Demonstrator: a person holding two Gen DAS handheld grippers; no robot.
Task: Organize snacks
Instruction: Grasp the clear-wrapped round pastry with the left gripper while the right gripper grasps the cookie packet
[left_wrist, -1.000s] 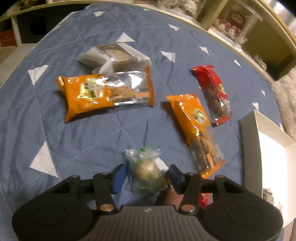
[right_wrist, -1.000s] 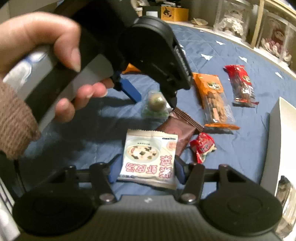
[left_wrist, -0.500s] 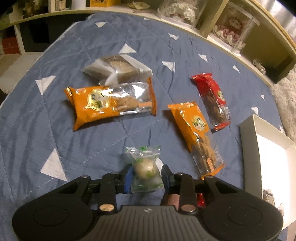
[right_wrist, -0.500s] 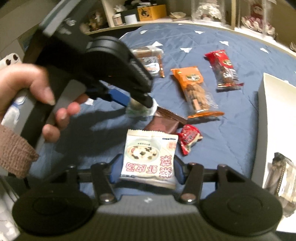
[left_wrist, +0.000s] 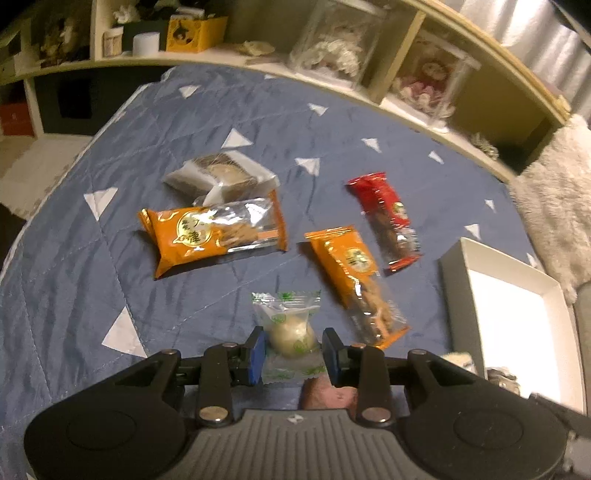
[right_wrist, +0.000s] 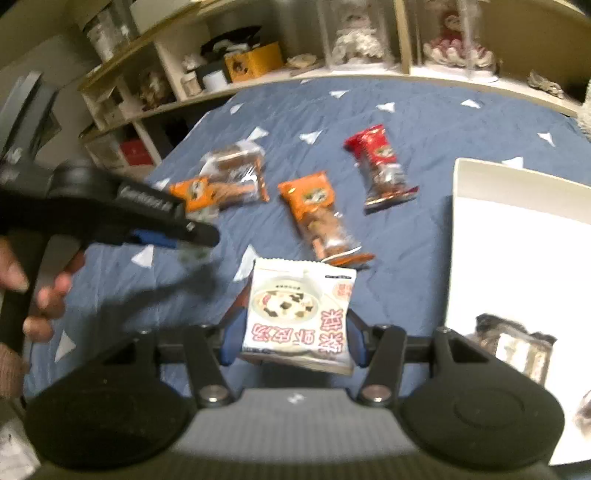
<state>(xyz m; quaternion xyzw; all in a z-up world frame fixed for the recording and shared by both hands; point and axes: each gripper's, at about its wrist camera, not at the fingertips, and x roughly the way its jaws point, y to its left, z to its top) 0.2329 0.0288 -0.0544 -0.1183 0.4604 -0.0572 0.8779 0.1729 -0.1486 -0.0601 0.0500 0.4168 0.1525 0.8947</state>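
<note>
Left gripper (left_wrist: 293, 350) is clamped on the clear-wrapped round snack (left_wrist: 291, 334), low centre; right gripper (right_wrist: 293, 332) grips the white sachet (right_wrist: 299, 314); risk: slick film slipping before the white box (right_wrist: 517, 206), right edge.

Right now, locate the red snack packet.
Left wrist view: the red snack packet lies right of centre on the blue quilt, between the narrow orange packet and white box.

Quilted matt cloth bedspread (left_wrist: 110, 258), glossy plastic orange packet (left_wrist: 214, 232), clear film pouch (left_wrist: 288, 325)
</note>
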